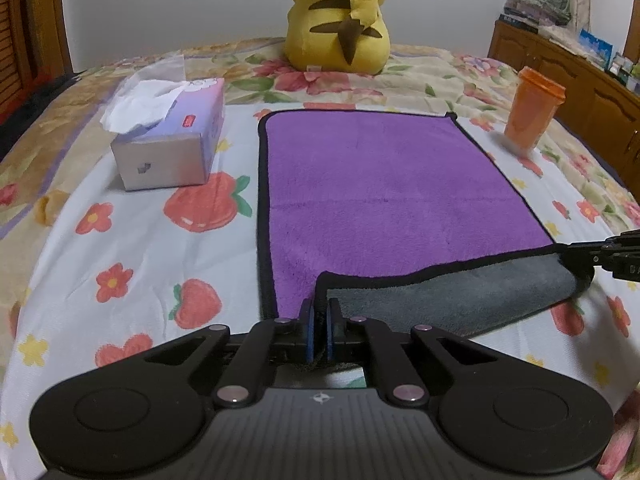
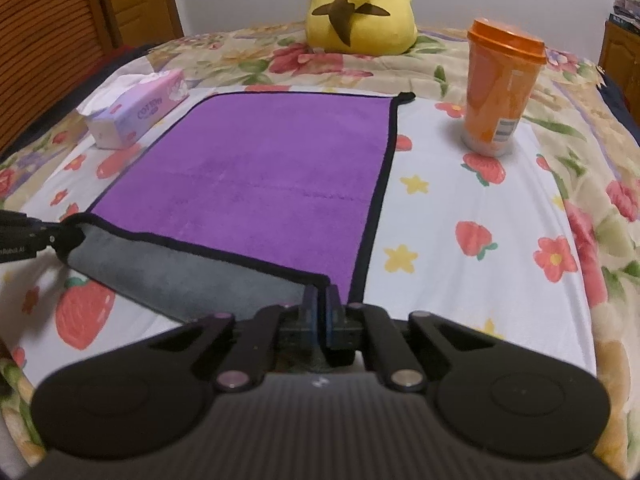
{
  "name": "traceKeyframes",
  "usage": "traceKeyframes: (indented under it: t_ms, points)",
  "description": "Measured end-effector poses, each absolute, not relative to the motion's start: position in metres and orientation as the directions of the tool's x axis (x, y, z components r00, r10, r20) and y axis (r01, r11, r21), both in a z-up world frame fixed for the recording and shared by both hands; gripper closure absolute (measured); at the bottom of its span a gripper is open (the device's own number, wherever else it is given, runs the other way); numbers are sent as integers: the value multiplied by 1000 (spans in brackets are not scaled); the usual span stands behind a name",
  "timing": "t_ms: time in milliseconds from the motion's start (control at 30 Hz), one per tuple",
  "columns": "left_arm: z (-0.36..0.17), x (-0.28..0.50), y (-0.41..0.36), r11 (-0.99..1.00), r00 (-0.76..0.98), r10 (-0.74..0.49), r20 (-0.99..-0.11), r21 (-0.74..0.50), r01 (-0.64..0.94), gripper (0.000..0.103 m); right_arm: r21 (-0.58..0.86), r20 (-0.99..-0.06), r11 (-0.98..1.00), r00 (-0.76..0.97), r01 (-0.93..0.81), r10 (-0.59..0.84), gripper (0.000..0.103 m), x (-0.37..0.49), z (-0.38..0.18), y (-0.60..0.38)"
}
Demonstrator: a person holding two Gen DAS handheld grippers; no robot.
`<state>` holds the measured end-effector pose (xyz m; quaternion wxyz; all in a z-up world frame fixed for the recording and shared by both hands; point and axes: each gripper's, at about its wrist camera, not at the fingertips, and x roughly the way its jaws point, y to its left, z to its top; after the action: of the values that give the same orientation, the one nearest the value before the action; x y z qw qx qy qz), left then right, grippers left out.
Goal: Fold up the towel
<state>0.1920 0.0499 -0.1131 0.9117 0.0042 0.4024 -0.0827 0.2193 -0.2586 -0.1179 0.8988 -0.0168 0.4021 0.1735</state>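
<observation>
Fingers (image 1: 308, 316) of left gripper (image 1: 320, 320) pinching near-left corner of purple towel (image 1: 380, 184); right gripper (image 2: 320, 308) clamping near-right corner. Towel lying flat on bed (image 2: 460, 280), near edge turning up, showing grey underside. Tissue box (image 1: 172, 140) sitting left, orange cup (image 2: 500, 88) right, yellow plush (image 1: 340, 28) behind.

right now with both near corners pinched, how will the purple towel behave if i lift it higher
The towel will probably sag between the left gripper and right gripper; its lifted edge already droops. Plush pile suggests little slip.
</observation>
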Motion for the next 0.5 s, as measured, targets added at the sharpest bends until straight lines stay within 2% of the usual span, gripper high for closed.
traceKeyframes:
  t_ms: [500]
  points:
    - [-89,187,46,984,717,-169,-677,-68,167,95,116,-667,939,675,-324,316,99,218,-103,-261]
